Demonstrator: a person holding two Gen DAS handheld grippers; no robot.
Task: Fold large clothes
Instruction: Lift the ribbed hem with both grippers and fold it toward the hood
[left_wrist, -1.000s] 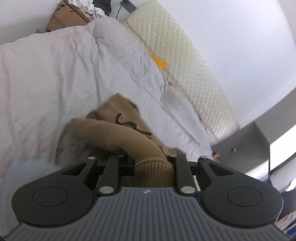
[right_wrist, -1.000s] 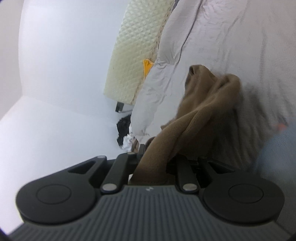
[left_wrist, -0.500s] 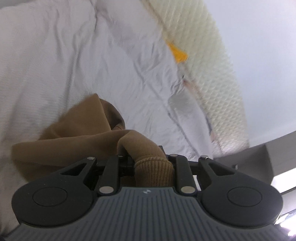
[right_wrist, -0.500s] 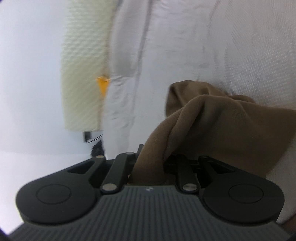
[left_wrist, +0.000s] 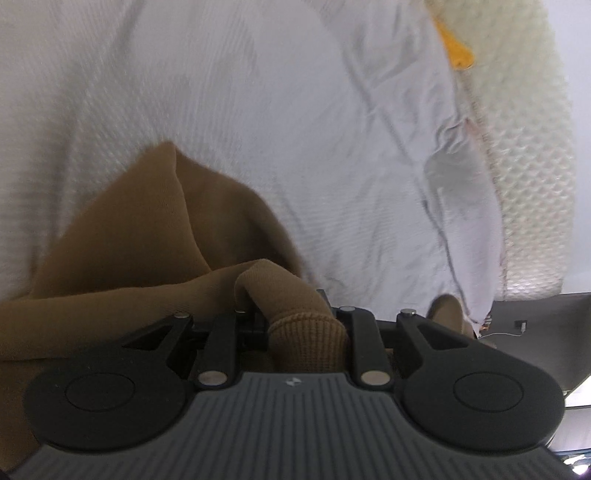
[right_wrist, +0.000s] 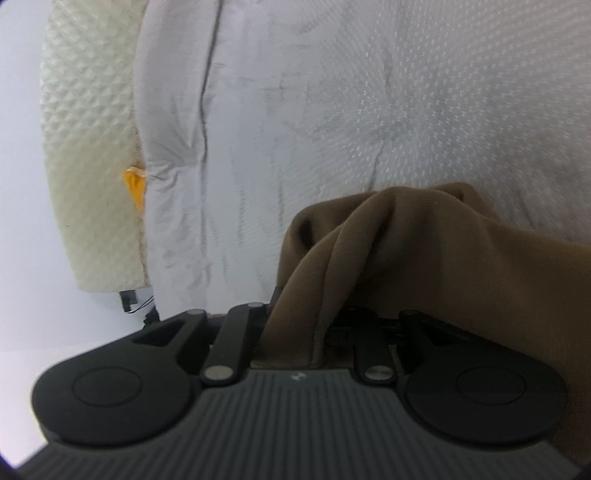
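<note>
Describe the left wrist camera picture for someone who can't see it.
The left gripper clamps the ribbed cuff of a brown sweater, which trails over a white bedsheet. A cream quilted mattress stands along the right edge.

Your bed (left_wrist: 295, 110) wears a wrinkled pale-grey cover, and the brown garment (left_wrist: 147, 229) lies bunched on it.

L gripper (left_wrist: 295, 317) clamped on ribbed cuff (left_wrist: 308, 339) of brown sweater (left_wrist: 147, 240); rest bunched near-left on white bedsheet (left_wrist: 258, 110). Cream mattress (left_wrist: 524, 166) far right.
</note>
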